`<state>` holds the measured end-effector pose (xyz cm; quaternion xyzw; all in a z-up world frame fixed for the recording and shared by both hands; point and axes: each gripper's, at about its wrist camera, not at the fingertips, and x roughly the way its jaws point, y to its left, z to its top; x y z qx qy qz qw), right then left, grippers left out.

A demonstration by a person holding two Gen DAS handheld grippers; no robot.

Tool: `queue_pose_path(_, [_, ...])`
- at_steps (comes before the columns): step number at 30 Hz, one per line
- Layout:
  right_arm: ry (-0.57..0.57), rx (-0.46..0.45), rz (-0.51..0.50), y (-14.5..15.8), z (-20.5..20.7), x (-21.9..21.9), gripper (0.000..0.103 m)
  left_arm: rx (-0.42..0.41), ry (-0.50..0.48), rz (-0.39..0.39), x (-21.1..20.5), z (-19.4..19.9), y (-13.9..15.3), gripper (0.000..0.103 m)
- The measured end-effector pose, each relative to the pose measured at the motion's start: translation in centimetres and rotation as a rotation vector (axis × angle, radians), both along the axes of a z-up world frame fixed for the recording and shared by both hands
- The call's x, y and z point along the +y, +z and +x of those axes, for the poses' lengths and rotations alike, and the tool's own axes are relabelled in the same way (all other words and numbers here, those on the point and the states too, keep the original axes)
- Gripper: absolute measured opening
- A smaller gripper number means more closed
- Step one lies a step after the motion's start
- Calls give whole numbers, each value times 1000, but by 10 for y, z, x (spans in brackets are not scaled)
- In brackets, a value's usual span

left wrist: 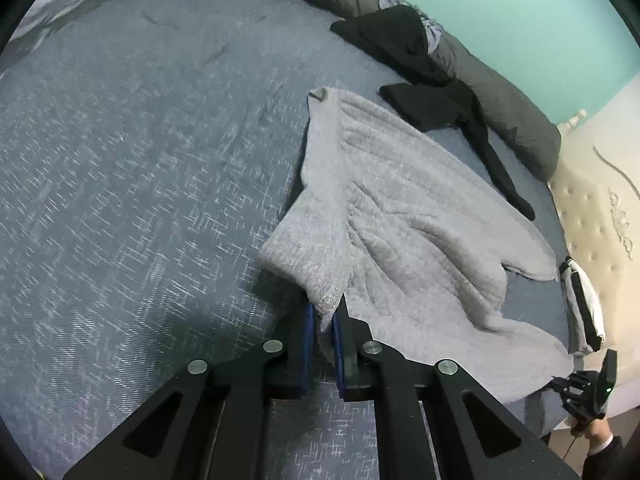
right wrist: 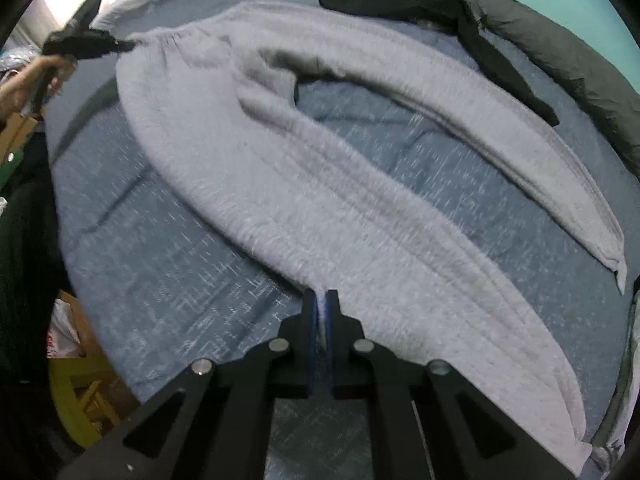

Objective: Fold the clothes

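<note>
No writing can be read anywhere: a white bag (right wrist: 60,336) past the bed's left edge shows a scrap of red print, too small and cut off to make out.

The grey sweatpants (right wrist: 304,200) are a soft, ribbed knit, pale grey, spread across the blue-grey bedspread (left wrist: 132,184). In the right wrist view the two legs fan apart from the waist, with bedspread showing between them. One leg runs toward the right edge of the bed, the other down to the near edge.

The left claw (left wrist: 325,320) is closed on a bunched fold of the grey fabric, which sits pinched between its blue pads (left wrist: 308,332). The right claw (right wrist: 321,304) is nearly shut, with a thin edge of the leg's cloth caught between its jaws. Seen from the right wrist view, the left claw (right wrist: 120,45) grips the waist end near the bed's far left corner; it is blurred.

A black garment (left wrist: 432,92) lies at the far edge of the bed, against a rolled dark grey duvet (left wrist: 496,92). A hand (right wrist: 24,84) appears at the frame's left margin, partly cut off. A yellow object (right wrist: 76,396) beside the bed is too cropped to identify.
</note>
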<state>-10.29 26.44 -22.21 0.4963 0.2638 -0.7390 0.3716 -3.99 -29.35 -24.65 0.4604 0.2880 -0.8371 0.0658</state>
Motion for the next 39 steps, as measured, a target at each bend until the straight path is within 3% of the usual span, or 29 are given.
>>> queue_pose_path(4, [44, -10, 1, 10, 16, 0, 3, 9, 1, -4, 0, 9, 7, 7])
queue_pose_path(8, [79, -29, 27, -1, 29, -2, 3, 11, 1, 7, 2, 20, 8, 7])
queue_pose_path(15, [75, -63, 37, -20, 36, -2, 3, -25, 17, 38, -5, 35, -13, 6])
queue_pose_path(23, [71, -102, 49, -41, 44, -3, 3, -81, 45, 93, -14, 30, -46, 7])
queue_pose_path(26, [52, -107, 30, -45, 42, -3, 3, -105, 37, 82, -12, 27, -50, 8])
queue_pose_path(29, [10, -142, -6, -44, 36, 0, 12, -113, 23, 55, -8, 24, -46, 12])
queue_pose_path(31, [-30, -178, -47, -38, 30, 4, 35, -101, 29, 57, -9, 25, -40, 14])
queue_pose_path(32, [-49, -197, -68, -34, 26, 7, 39, -95, 32, 59, -9, 26, -37, 20])
queue_pose_path(39, [-142, -132, -199, 10, -11, 15, 50, -24, 65, -6, -18, 31, 5, 23])
